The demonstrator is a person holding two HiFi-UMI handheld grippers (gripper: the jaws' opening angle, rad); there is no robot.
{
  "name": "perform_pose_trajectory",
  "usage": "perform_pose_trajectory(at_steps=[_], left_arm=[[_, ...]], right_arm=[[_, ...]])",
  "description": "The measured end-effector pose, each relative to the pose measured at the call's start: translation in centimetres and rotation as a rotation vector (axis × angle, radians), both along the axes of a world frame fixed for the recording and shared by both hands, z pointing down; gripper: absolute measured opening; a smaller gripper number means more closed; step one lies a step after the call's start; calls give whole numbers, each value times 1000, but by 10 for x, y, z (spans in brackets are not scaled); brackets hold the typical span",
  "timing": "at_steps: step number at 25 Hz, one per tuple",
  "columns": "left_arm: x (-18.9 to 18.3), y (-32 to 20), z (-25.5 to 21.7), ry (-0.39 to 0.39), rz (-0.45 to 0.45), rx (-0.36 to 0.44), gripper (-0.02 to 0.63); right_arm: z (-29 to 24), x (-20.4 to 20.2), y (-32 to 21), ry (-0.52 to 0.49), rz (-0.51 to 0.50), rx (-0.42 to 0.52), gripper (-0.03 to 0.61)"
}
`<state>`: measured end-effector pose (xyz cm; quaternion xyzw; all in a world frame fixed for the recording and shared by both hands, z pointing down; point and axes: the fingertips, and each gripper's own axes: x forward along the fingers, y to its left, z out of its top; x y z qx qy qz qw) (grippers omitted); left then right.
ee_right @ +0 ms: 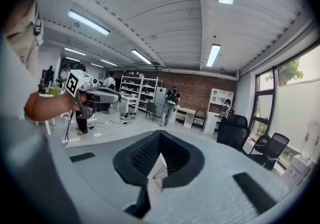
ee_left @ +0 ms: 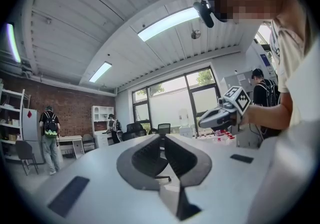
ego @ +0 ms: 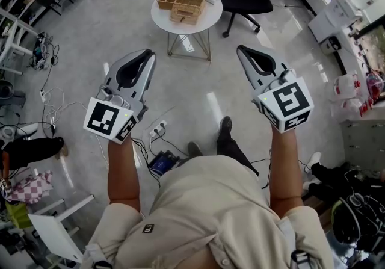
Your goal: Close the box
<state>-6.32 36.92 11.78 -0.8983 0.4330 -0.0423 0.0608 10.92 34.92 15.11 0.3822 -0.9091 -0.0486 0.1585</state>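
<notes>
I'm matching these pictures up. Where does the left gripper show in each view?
Head view: left gripper left of centre, tongs shut, aimed up the picture.
Left gripper view: its own tongs, bottom centre.
Right gripper view: left of centre, held out.
Shared landmark: the person's beige shirt.

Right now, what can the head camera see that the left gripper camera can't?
Only the head view shows the round white table with the wooden box on it. Only the left gripper view shows the ceiling lights, the big windows and the brick wall. Both show the left gripper and the right gripper, each with jaws together, holding nothing.
</notes>
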Motion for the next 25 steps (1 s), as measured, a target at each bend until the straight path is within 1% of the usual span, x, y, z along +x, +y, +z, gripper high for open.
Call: perform_pose_trajectory(at_steps=[9,14,25], left_arm=[[26,-74,11,-6,-69,-20,32],[47,-114,14,-11,-101,-26,32],[73,-168,18,-16,-176,-29,32]], right_arm=[[10,23,-82,-18,-62,-11,-6],[11,37,-128,-28,-102,-12,-6],[11,56,-195,-41,-173,-9,-6]])
